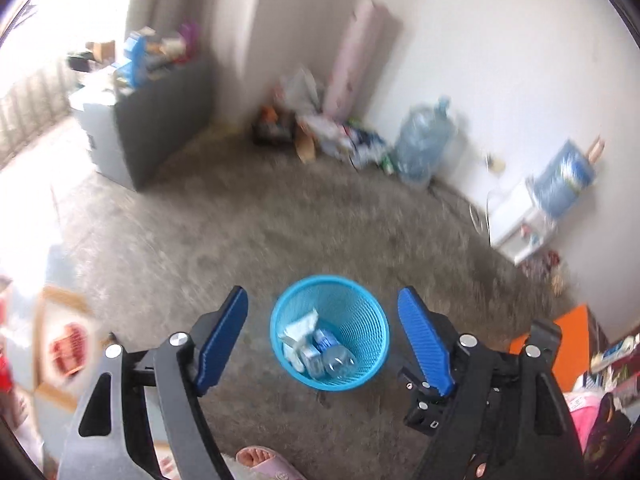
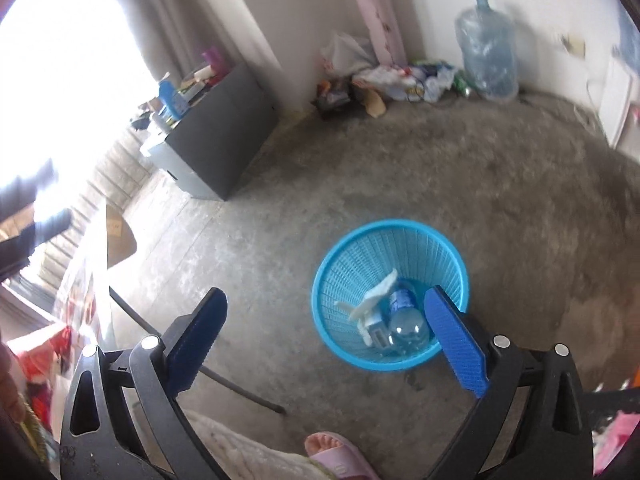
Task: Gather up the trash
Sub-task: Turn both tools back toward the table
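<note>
Concrete floor (image 2: 420, 168) is seen across most of both views, w/ a heap of litter (image 2: 400, 76) left against the far wall beside a big water jug (image 2: 486, 48). A dark cabinet (image 2: 224, 132) stands nearer the window.

Blue mesh bin (image 1: 280, 344) sits on the floor below both tools, upright, already loaded w/ a plastic bottle (image 2: 404, 324), a small carton (image 2: 376, 334) and crumpled paper (image 2: 376, 292). A slippered foot (image 2: 340, 456) is seen just behind it.

Left gripper (image 1: 323, 310) is held wide, nothing between the pads; bin is framed betw. its jaws but well below them. Right gripper (image 2: 326, 320) is spread fully, also empty, w/ its right pad overlapping the bin rim in view only.

Judged: a drop looks done, next pickup is pending. Approx. how it's best done: the far-wall heap should be approached w/ jaws kept wide, one item taken per tool, light stuff pinched at a firm edge. Bin should be cleared on the way out so it isn't tipped. Views are blurred, so small items in the heap can't be told apart.
</note>
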The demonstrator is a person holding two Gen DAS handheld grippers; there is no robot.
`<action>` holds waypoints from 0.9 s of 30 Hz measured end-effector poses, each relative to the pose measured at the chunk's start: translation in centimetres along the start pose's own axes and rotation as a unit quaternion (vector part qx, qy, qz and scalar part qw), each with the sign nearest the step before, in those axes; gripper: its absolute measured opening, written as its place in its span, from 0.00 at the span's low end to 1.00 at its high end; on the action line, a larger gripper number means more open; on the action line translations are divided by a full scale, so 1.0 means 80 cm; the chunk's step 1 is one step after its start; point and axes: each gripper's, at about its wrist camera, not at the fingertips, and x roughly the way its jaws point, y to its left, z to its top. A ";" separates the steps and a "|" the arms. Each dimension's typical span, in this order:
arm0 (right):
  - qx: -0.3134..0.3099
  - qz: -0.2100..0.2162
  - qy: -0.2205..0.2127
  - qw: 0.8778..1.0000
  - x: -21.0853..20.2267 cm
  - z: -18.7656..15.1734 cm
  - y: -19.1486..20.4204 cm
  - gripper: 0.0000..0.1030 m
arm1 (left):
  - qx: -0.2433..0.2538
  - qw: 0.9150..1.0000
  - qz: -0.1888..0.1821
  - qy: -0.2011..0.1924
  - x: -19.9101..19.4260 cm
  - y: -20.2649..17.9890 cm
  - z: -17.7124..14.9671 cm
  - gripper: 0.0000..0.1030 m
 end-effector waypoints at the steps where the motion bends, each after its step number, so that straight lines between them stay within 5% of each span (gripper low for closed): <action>1: -0.011 -0.011 -0.008 1.000 -0.007 -0.001 0.011 0.92 | -0.004 1.000 0.007 -0.009 -0.017 0.008 -0.005 0.76; 6: -0.094 -0.008 -0.036 0.995 -0.038 -0.016 0.060 0.92 | -0.036 0.997 0.069 -0.027 -0.111 0.072 -0.048 0.81; 10: -0.171 -0.033 -0.077 0.982 -0.056 -0.032 0.097 0.92 | -0.072 0.986 0.136 -0.062 -0.198 0.134 -0.099 0.81; 14: -0.197 0.034 -0.114 0.973 -0.080 -0.046 0.126 0.92 | -0.134 0.970 0.183 -0.092 -0.271 0.194 -0.154 0.81; 20: -0.198 0.162 -0.077 0.964 -0.088 -0.045 0.164 0.92 | -0.185 0.948 0.225 -0.132 -0.332 0.249 -0.224 0.81; 27: -0.201 0.254 0.030 0.946 -0.073 -0.079 0.212 0.76 | -0.167 0.957 0.198 -0.131 -0.321 0.254 -0.271 0.81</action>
